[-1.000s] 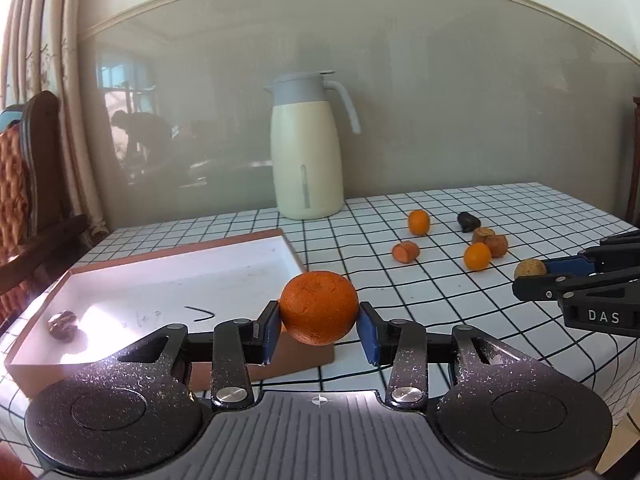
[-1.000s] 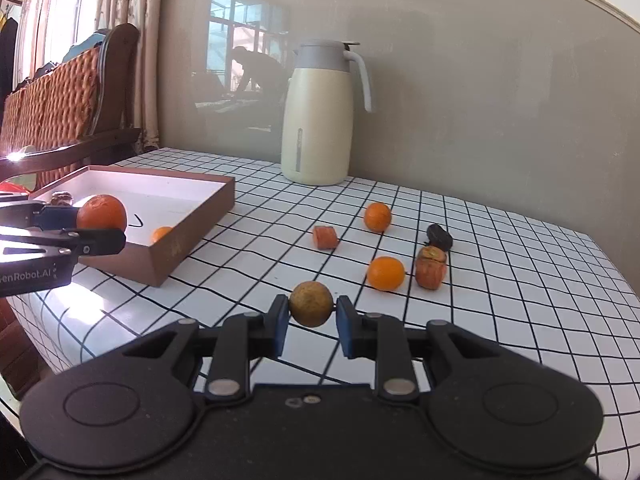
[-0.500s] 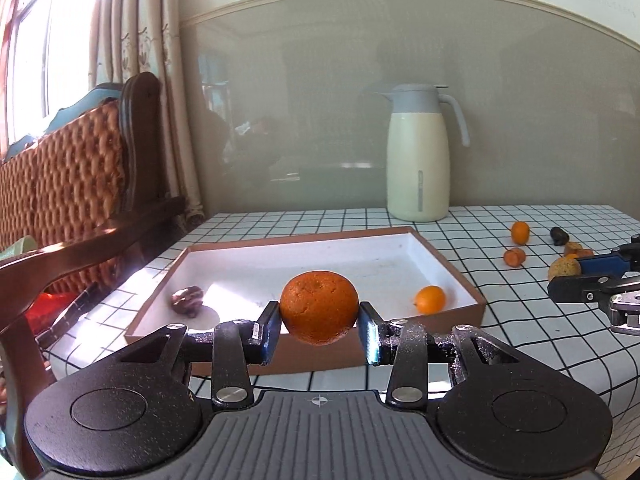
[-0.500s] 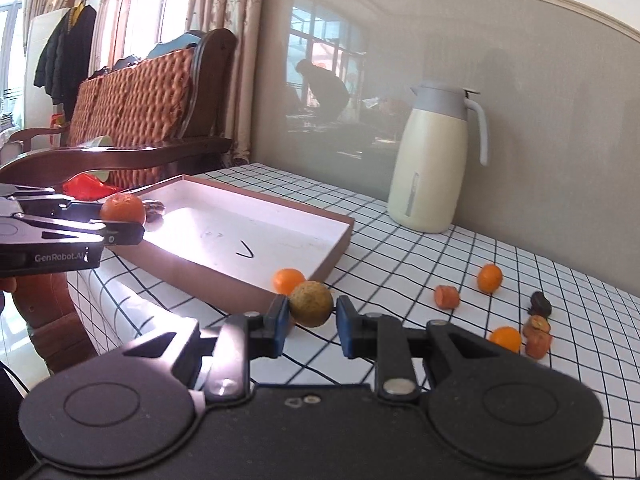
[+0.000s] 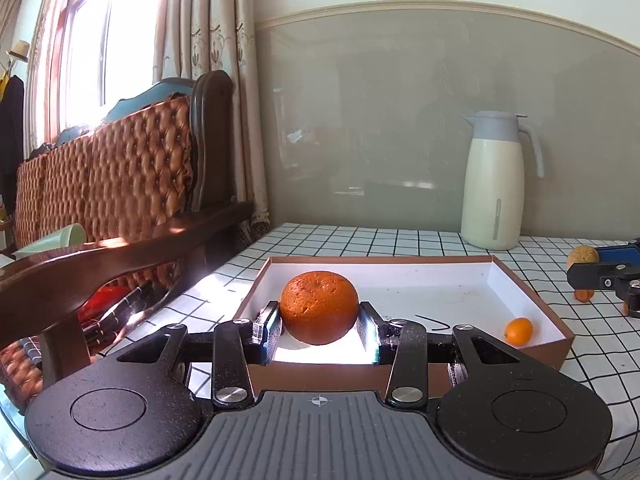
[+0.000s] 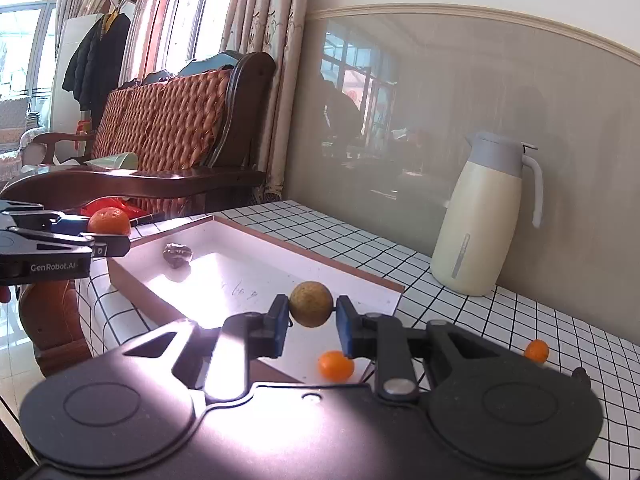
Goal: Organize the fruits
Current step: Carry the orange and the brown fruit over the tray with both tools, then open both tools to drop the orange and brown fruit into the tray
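Observation:
My left gripper [image 5: 319,330] is shut on a large orange [image 5: 319,307] and holds it above the near left end of the brown box [image 5: 532,350] with a white inside. My right gripper [image 6: 312,322] is shut on a small tan round fruit [image 6: 311,304] over the box's right part. In the right wrist view the left gripper [image 6: 108,246] shows at the far left with its orange [image 6: 109,221]. A small orange fruit [image 5: 518,331] lies in the box's right corner, and a dark wrinkled fruit [image 6: 177,255] lies at its left end.
A cream jug [image 5: 496,180] stands at the back of the checked table [image 5: 600,364]. Small fruits [image 6: 537,351] lie on the cloth to the right of the box. A wooden chair with a woven back [image 5: 120,184] stands close to the table's left edge.
Both grippers have swung left with their fruits, from over the open cloth to over the box. The loose fruits have slid out to the right edge of both views.

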The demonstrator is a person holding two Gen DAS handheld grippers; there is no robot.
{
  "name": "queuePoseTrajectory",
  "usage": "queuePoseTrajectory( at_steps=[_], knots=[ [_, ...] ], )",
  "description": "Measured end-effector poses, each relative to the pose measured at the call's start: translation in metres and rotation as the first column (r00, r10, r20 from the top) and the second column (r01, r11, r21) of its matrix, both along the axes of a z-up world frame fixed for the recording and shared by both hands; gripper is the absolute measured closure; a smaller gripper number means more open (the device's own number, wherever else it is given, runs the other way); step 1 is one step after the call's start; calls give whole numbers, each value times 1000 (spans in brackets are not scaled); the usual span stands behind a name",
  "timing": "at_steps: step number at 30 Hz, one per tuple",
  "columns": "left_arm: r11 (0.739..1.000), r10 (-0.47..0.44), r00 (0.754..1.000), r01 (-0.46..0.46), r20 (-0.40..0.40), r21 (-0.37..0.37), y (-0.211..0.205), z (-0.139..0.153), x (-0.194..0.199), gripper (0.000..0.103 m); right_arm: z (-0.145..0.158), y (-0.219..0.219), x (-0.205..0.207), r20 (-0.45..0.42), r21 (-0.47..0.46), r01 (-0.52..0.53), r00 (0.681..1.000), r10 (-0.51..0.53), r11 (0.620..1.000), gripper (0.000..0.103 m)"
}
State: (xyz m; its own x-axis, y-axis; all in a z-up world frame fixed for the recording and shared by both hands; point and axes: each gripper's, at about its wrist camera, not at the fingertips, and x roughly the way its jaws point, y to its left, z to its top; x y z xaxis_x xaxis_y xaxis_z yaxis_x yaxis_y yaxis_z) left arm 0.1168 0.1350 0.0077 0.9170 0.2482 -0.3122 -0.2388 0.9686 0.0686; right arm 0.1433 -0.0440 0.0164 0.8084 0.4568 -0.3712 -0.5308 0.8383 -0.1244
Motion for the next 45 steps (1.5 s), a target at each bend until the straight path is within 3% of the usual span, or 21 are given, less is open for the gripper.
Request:
queuePoseTrajectory(
  at_steps=[10,45],
  knots=[
    [999,51,998,-51,31,-5,25,6,43,61,2,11,42,-15,49,29,999,-28,998,86],
    [998,52,995,-54,-88,-20,50,-14,151,61,-20,22,149,-111,55,103,989,-96,993,86]
  ],
)
